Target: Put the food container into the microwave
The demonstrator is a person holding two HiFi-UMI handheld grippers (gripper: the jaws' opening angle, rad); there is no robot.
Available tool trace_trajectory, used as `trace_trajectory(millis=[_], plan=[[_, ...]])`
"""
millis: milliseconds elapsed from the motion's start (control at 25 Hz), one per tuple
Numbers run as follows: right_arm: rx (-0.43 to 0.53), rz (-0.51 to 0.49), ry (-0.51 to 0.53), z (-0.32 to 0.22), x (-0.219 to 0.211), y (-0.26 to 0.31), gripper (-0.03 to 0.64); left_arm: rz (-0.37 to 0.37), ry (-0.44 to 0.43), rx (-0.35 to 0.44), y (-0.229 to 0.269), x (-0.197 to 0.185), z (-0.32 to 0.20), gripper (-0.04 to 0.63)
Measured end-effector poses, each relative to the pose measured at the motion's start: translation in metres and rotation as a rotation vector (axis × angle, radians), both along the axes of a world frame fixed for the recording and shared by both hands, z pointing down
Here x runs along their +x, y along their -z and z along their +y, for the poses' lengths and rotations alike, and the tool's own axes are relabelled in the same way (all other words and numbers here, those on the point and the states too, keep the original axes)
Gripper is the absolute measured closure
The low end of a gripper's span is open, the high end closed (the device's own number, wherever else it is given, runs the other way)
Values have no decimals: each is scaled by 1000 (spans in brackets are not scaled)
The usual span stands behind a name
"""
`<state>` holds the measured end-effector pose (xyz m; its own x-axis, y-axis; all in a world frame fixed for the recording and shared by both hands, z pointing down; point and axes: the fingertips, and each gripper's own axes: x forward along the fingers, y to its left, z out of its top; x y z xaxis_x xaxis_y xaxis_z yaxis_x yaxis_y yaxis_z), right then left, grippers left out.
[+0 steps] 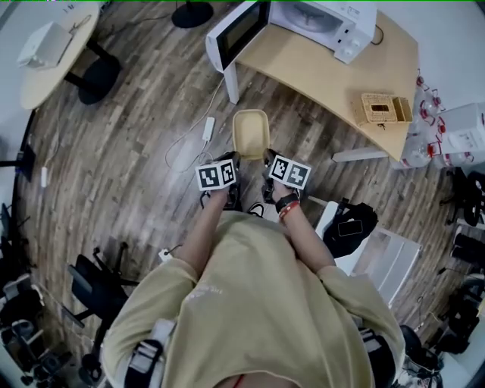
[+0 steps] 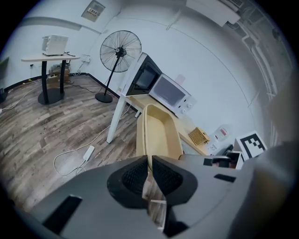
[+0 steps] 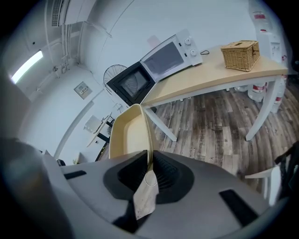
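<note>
Container [image 1: 251,132] is held in the air over the floor, long axis pointing to 12 o'clock. Left gripper [image 2: 149,170] is clamped on its left rim and right gripper [image 3: 149,168] on its right rim, both at the near end. Microwave [image 1: 322,21] sits on the table [image 1: 333,72] at 1 o'clock, well apart, with its door [image 1: 239,30] swung open. Both arms look equally near. The carry likely goes forward and slightly right.
</note>
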<state>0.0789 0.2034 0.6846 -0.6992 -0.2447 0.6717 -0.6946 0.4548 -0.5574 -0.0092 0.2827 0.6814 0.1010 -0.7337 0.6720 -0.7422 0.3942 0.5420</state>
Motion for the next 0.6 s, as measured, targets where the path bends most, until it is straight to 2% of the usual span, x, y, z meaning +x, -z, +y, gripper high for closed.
trace_trajectory(millis=[200, 400, 600], plan=[[15, 25, -2, -52, -45, -2, 554, 16, -35, 26, -4, -53, -65, 549], [59, 26, -106, -122, -78, 22, 557, -16, -129, 67, 19, -89, -140, 549], [65, 9, -197, -164, -101, 35, 557, -8, -215, 93, 33, -116, -189, 549]])
